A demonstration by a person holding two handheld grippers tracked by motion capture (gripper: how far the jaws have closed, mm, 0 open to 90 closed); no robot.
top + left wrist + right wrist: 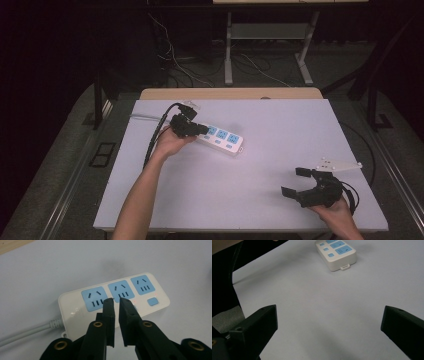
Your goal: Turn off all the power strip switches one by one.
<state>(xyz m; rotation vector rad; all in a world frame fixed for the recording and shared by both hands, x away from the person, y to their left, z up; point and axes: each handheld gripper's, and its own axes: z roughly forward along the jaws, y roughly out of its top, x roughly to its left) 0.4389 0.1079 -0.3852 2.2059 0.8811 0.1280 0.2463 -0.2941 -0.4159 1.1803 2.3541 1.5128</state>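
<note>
A white power strip (223, 138) with three blue sockets lies on the pale table (280, 115), left of centre. My left gripper (199, 129) hovers at the strip's left end. In the left gripper view its jaws stand almost together over the strip (72, 303), tips (116, 300) just below the middle socket (121, 290), with nothing between them. My right gripper (293, 181) is near the front right of the table, wide open and empty. In the right gripper view (329, 315) the strip's far end (338, 257) lies well ahead.
The strip's grey cord (25, 333) runs off to the left, toward the table's back left edge (145, 116). A small blue switch (153, 301) sits below the right socket. Desk legs and loose cables (250, 65) stand on the floor behind the table.
</note>
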